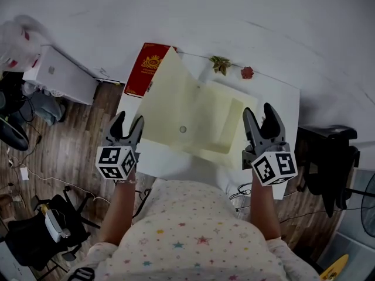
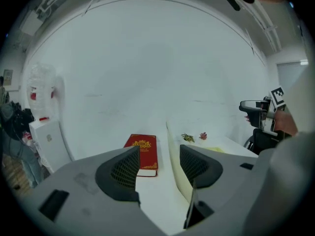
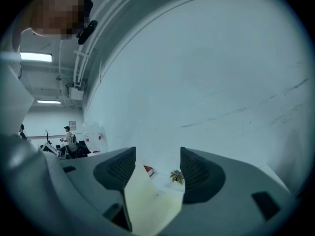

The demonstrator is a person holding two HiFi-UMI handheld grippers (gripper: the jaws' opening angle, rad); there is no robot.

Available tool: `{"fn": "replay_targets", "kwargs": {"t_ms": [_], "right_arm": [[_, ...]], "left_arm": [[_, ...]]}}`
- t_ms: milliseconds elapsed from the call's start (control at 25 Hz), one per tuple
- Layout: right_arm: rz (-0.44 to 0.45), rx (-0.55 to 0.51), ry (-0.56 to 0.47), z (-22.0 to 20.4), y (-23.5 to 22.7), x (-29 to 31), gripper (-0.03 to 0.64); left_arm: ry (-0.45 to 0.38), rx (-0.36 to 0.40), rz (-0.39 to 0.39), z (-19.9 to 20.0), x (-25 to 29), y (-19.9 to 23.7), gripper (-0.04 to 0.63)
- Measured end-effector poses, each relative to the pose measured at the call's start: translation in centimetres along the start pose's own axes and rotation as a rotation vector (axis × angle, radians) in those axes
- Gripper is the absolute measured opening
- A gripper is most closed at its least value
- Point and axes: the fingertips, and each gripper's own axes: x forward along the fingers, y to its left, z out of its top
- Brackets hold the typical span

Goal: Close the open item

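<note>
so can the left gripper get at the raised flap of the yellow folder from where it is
Probably yes. The left gripper has its jaws apart, and the raised flap stands on edge right beside its gap, with nothing between them. The red book lies farther back, out of the way.

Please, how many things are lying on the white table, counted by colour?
Pale yellow: 1, the open folder
Red: 2, the book and the small flower
Green: 1, the leafy sprig
Total: 4
</note>
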Motion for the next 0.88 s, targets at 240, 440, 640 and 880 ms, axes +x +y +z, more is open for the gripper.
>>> {"fn": "replay_targets", "kwargs": {"t_ms": [240, 440, 640, 880], "right_arm": [[0.011, 0.005, 0.006, -0.3, 0.3, -0.2, 0.264], [0.011, 0.008, 0.011, -0.4, 0.3, -0.5, 0.264], [0.018, 0.016, 0.019, -0.6, 0.2, -1.1, 0.254], [0.040, 0.029, 0.034, -1.2, 0.7, -1.3, 0.243]], "left_arm": [[-0.034, -0.064, -0.102, 0.6, -0.2, -2.4, 0.034], [-0.072, -0.086, -0.199, 2.0, -0.2, -4.9, 0.025], [-0.103, -0.092, -0.291, 3.2, -0.1, -7.8, 0.026], [-0.105, -0.082, -0.435, 3.9, 0.0, -11.4, 0.029]]}}
